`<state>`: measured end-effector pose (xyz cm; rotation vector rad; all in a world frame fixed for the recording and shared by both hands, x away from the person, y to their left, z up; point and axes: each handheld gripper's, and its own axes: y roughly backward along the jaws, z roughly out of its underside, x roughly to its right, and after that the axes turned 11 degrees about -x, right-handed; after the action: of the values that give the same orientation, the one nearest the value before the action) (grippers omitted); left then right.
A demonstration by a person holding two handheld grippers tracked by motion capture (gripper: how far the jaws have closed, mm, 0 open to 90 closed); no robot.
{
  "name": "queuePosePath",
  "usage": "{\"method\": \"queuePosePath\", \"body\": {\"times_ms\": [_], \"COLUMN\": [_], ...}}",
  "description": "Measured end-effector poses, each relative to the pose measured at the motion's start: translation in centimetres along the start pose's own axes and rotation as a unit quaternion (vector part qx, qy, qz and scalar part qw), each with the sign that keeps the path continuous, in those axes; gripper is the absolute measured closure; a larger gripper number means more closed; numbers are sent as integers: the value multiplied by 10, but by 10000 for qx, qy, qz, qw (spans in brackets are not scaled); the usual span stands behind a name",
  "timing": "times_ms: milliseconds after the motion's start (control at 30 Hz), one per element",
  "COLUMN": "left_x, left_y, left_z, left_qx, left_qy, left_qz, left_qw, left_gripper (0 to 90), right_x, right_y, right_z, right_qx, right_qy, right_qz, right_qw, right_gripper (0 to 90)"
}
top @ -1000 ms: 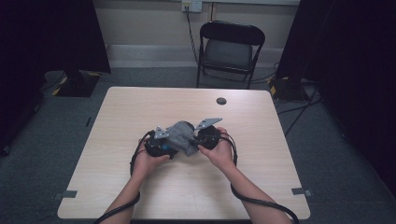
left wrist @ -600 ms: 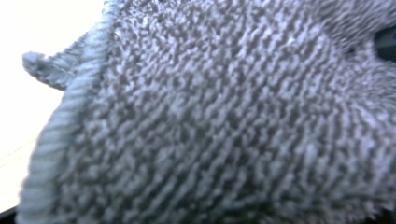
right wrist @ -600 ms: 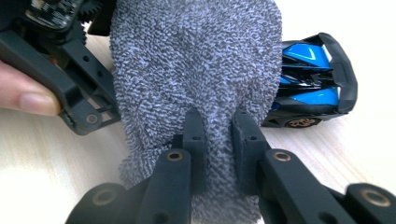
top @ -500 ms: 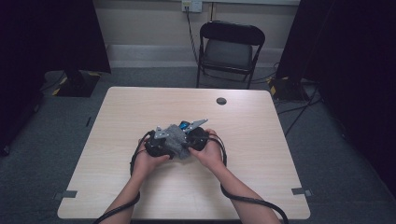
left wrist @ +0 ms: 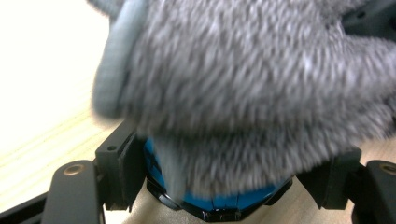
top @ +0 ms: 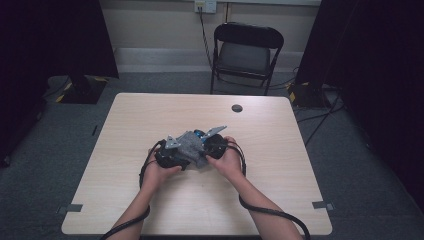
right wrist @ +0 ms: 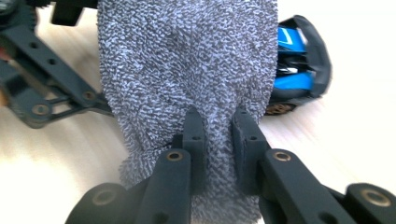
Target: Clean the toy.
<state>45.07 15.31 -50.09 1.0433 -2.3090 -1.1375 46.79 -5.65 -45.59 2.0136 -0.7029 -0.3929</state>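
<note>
1. A pale wooden tabletop (top: pixel 150 200) is seen from above; a folding chair (top: pixel 245 55) stands beyond it.
2. A grey cloth (right wrist: pixel 187 70) is draped over a blue and black object (right wrist: pixel 299 60) at the tabletop's middle. The cloth is judged soft, light and easily bunched, best pinched at an edge.
3. The object, probably hard and glossy, is clamped between the jaws of the left gripper (left wrist: pixel 224 186).
4. The right gripper (right wrist: pixel 218 135) has its jaws pinched together on a fold of cloth.
5. No containers are seen.
</note>
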Motion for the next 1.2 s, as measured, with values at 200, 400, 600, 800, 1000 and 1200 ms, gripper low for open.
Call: {"method": "queuePosePath", "body": {"times_ms": [200, 400, 600, 800, 1000, 1200], "left_x": [0, 0, 0, 0, 0, 0], "left_y": [0, 0, 0, 0, 0, 0], "left_z": [0, 0, 0, 0, 0, 0], "left_qx": [1, 2, 0, 1, 0, 3], "left_qy": [0, 1, 1, 1, 1, 5], "left_qz": [-3, -2, 1, 0, 3, 4], "left_qw": [10000, 10000, 10000, 10000, 10000, 10000], "left_gripper": [256, 256, 257, 257, 256, 256], "right_x": [12, 17, 22, 30, 36, 42], "right_y": [1, 2, 4, 8, 11, 6], "right_z": [3, 4, 3, 4, 0, -6], "right_qx": [4, -1, -8, 19, 55, 17], "right_qy": [-170, -240, -318, -412, -509, -596], "right_qz": [93, 153, 214, 307, 466, 550], "right_qw": [9998, 9996, 9993, 9987, 9976, 9967], "right_gripper": [777, 777, 777, 777, 777, 776]}}
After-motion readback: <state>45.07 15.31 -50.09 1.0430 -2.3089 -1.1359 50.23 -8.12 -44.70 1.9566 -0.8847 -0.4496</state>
